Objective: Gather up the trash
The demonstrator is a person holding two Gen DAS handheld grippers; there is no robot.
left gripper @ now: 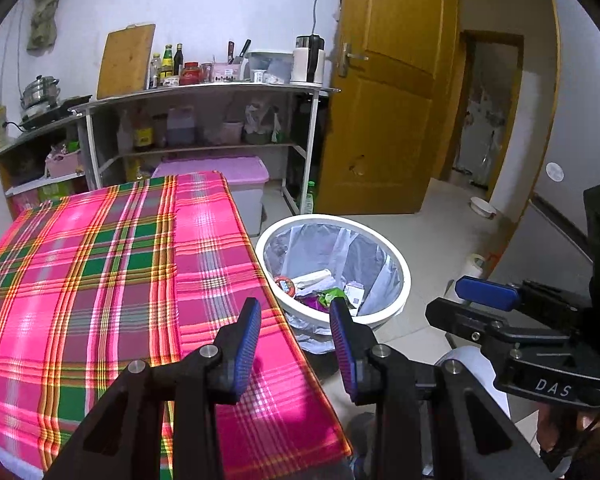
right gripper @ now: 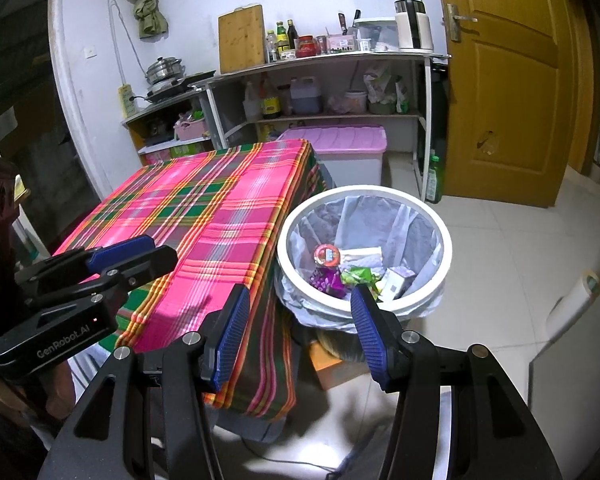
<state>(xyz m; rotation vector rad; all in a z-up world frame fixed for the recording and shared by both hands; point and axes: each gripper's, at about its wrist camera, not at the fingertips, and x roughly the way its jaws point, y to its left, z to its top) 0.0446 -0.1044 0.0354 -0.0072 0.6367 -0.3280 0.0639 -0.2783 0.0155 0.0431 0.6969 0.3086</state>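
Observation:
A white round bin (left gripper: 396, 300) (right gripper: 440, 236) with a clear liner stands on the floor against the table's right edge. Inside lie a red round lid (right gripper: 327, 256), a purple wrapper (right gripper: 329, 282), a green wrapper (right gripper: 358, 276), a small white box (right gripper: 396, 282) and white paper. My left gripper (left gripper: 295, 309) hovers over the table's near right edge, open with nothing between its blue pads. My right gripper (right gripper: 300, 293) hangs just before the bin's near rim, also open and empty. Each shows in the other's view: the right gripper (left gripper: 448, 300) at the right, the left gripper (right gripper: 156, 254) at the left.
The table wears a pink, green and yellow plaid cloth (left gripper: 100, 280) (right gripper: 204, 216). Behind it stand a metal shelf (right gripper: 324, 58) with bottles, a cutting board and a kettle, and a pink-lidded storage box (right gripper: 340, 140). A cardboard box (right gripper: 332, 360) sits under the bin's near side. A wooden door (right gripper: 508, 80) stands at the right.

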